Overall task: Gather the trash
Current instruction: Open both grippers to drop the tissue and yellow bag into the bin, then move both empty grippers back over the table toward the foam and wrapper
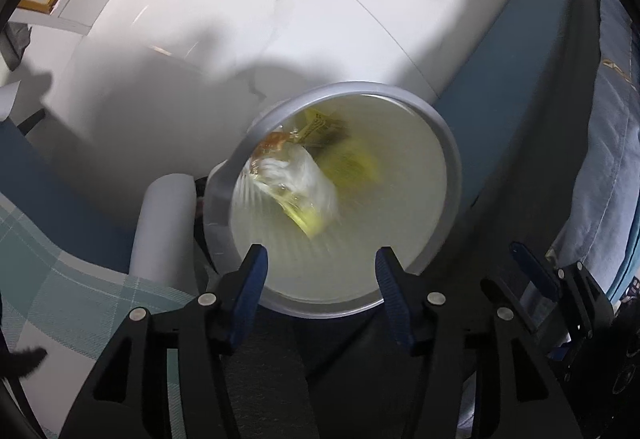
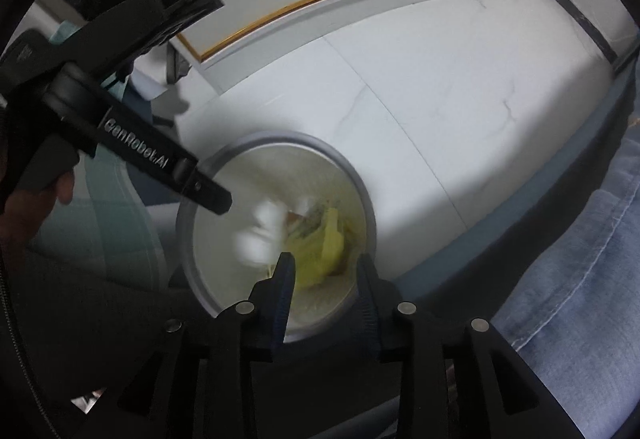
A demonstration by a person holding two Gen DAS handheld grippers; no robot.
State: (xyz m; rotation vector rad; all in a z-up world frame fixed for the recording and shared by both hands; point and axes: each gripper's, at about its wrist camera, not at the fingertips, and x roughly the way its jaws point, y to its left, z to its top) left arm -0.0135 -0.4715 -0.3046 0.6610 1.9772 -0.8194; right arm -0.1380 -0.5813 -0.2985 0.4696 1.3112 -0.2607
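A round bin with a grey rim [image 1: 452, 167] and a pale, translucent inside stands on the white floor. In the left wrist view a clear wrapper with yellow print [image 1: 296, 187] is blurred in mid-air inside the bin, above yellow packaging [image 1: 352, 163] at the bottom. My left gripper [image 1: 322, 259] hangs over the near rim, open and empty. My right gripper [image 2: 326, 263] is open over the same bin [image 2: 280, 139]; a yellow wrapper [image 2: 320, 251] and a blurred white wad [image 2: 264, 231] lie below it, free of the pads.
A white roll [image 1: 164, 223] leans beside the bin, with plaid cloth [image 1: 60, 259] on the left. Blue bedding [image 1: 600, 159] borders the right. A person's jeans [image 2: 580, 279] are close on the right. The left gripper's fingers [image 2: 208, 195] reach over the bin's left rim.
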